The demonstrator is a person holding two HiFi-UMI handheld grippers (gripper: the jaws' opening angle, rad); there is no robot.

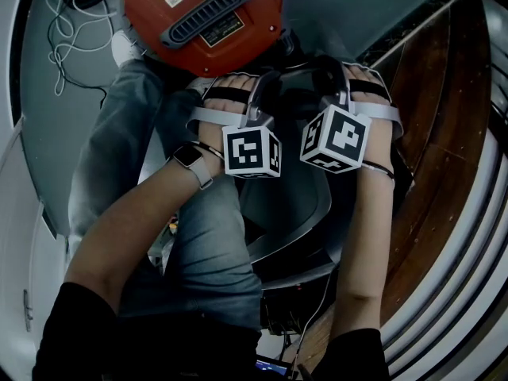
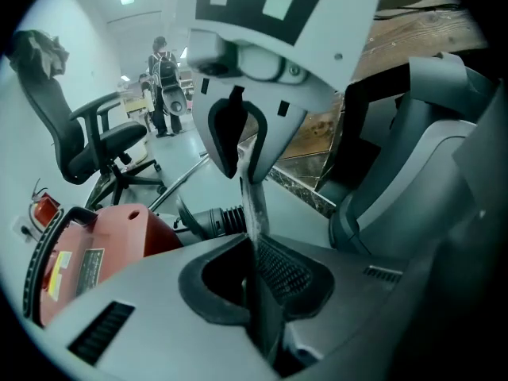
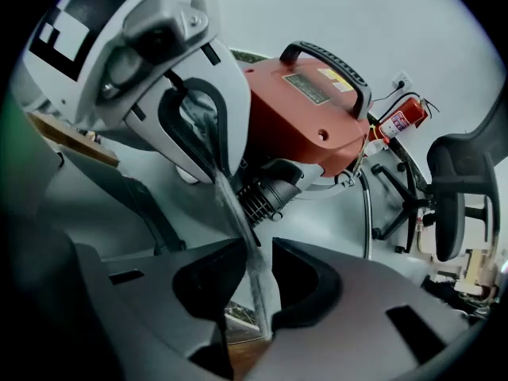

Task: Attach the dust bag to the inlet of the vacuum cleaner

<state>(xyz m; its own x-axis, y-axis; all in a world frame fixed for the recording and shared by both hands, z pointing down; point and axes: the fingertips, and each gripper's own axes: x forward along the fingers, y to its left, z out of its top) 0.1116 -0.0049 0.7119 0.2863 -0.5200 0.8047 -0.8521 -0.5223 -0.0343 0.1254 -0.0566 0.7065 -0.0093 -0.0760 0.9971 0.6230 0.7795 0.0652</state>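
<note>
Closed tight, the left gripper pinched a thin grey edge of the dust bag. The right gripper had its jaws narrowly apart, with that sheet loose between them. Beyond lay the red vacuum cleaner, its ribbed black inlet bare, so the bag apparently still had to be attached. Nothing showed what the bag held.

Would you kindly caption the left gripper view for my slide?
Left gripper pinching the dust bag, red vacuum cleaner beyond.
</note>
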